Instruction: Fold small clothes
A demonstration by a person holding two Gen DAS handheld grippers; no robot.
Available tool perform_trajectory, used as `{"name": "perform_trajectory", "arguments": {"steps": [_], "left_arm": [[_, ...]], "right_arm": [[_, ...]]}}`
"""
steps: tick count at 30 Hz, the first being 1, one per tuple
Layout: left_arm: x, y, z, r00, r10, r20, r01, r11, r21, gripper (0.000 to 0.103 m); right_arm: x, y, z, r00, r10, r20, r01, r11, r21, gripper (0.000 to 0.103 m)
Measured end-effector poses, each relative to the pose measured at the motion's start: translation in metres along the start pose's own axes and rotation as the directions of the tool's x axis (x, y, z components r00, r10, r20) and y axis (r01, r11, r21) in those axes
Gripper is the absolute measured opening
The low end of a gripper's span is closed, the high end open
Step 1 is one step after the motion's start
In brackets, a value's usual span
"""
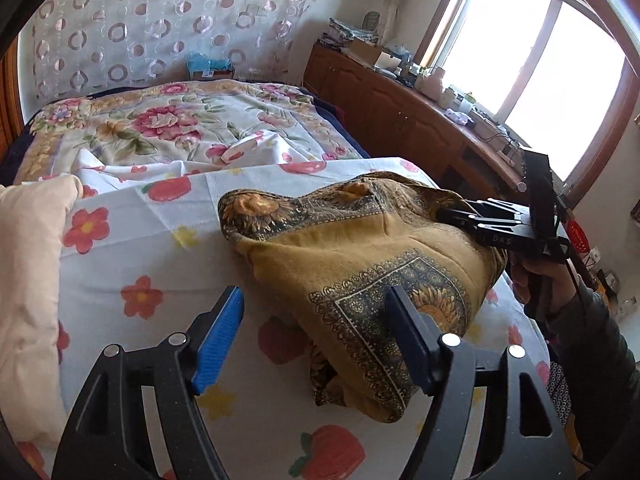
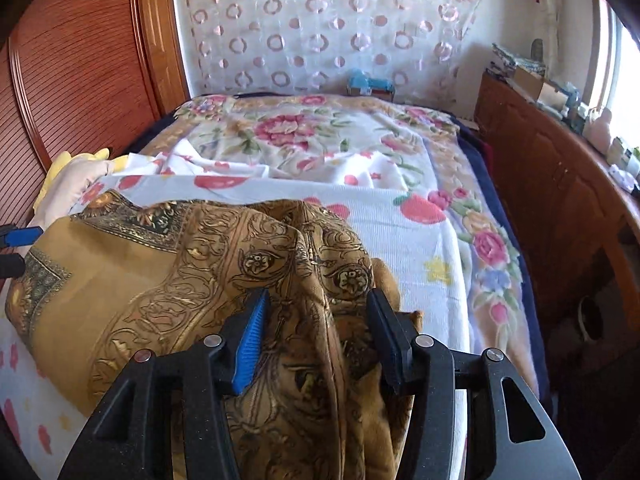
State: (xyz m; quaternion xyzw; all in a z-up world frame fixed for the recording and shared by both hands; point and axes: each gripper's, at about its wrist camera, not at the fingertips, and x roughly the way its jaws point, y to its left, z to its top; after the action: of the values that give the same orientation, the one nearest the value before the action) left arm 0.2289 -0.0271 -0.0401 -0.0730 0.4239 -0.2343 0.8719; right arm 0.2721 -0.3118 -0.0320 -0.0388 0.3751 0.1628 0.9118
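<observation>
Plainly, the right gripper (image 2: 316,332) is seen with its jaws partly open and a bunched fold of the mustard patterned cloth (image 2: 160,280) gathered between them; whether the pads actually press the fabric cannot be told; the cloth is draped over the white fruit-print sheet (image 2: 420,240) on the bed. The left gripper (image 1: 316,332) is held wide open, nothing being gripped; one finger is seen over the cloth's (image 1: 360,248) near corner, the other over the sheet (image 1: 140,240). A cream pillow (image 1: 28,280) is seen beside the cloth; a wooden cabinet (image 1: 400,112) is ranged beneath the window (image 1: 540,60).
</observation>
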Motion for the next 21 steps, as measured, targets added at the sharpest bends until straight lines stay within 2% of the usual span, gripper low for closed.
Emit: {"name": "perform_trajectory", "arguments": {"steps": [1,2,3,4,5,9,12,13,17,18,20,21], "left_arm": [[0.006,0.001,0.001,1.000,-0.011,-0.015,0.011,1.000,-0.012,0.074],[0.012,0.002,0.003,1.000,-0.015,-0.026,0.014,1.000,-0.014,0.074],[0.018,0.002,0.006,1.000,-0.010,-0.030,0.010,1.000,-0.008,0.074],[0.021,0.003,0.008,1.000,0.001,-0.030,-0.001,1.000,-0.003,0.074],[0.025,0.006,0.010,0.999,0.013,-0.032,-0.013,1.000,-0.004,0.074],[0.044,0.021,0.016,0.997,0.051,-0.057,-0.052,0.998,-0.023,0.074],[0.053,0.028,0.016,0.996,0.034,-0.077,-0.037,0.999,-0.033,0.074],[0.056,0.030,0.016,0.996,0.027,-0.082,-0.030,0.999,-0.039,0.074],[0.059,0.030,0.020,0.997,0.026,-0.073,-0.028,0.999,-0.027,0.075],[0.060,0.030,0.020,0.997,0.027,-0.074,-0.029,0.999,-0.023,0.075],[0.059,0.030,0.020,0.997,0.024,-0.074,-0.025,1.000,-0.016,0.075],[0.060,0.029,0.020,0.997,0.021,-0.074,-0.022,1.000,-0.011,0.075]], "right_arm": [[0.006,-0.001,0.005,0.999,0.027,-0.028,-0.027,1.000,0.001,0.045],[0.010,-0.001,0.006,0.997,0.058,-0.057,-0.058,0.998,-0.006,0.033],[0.010,0.000,0.007,0.995,0.081,-0.066,-0.082,0.996,-0.025,0.029],[0.008,0.000,0.008,0.995,0.088,-0.055,-0.090,0.995,-0.047,0.013],[0.004,0.001,0.008,0.996,0.073,-0.040,-0.076,0.995,-0.065,0.007],[-0.016,-0.010,0.006,0.999,-0.005,0.054,0.005,1.000,-0.009,0.005],[-0.016,-0.008,0.005,0.999,0.000,0.039,0.000,1.000,0.005,0.005],[-0.016,-0.008,0.006,0.999,-0.007,0.041,0.007,1.000,0.004,0.006],[-0.016,-0.020,0.005,0.999,-0.035,0.036,0.034,0.999,0.039,0.041],[-0.017,-0.021,0.004,0.999,-0.035,0.036,0.034,0.999,0.042,0.044],[-0.015,-0.024,-0.003,0.999,-0.019,0.026,0.017,0.997,0.074,0.057],[-0.011,-0.024,-0.005,1.000,-0.005,0.008,0.004,0.995,0.096,0.059]]}}
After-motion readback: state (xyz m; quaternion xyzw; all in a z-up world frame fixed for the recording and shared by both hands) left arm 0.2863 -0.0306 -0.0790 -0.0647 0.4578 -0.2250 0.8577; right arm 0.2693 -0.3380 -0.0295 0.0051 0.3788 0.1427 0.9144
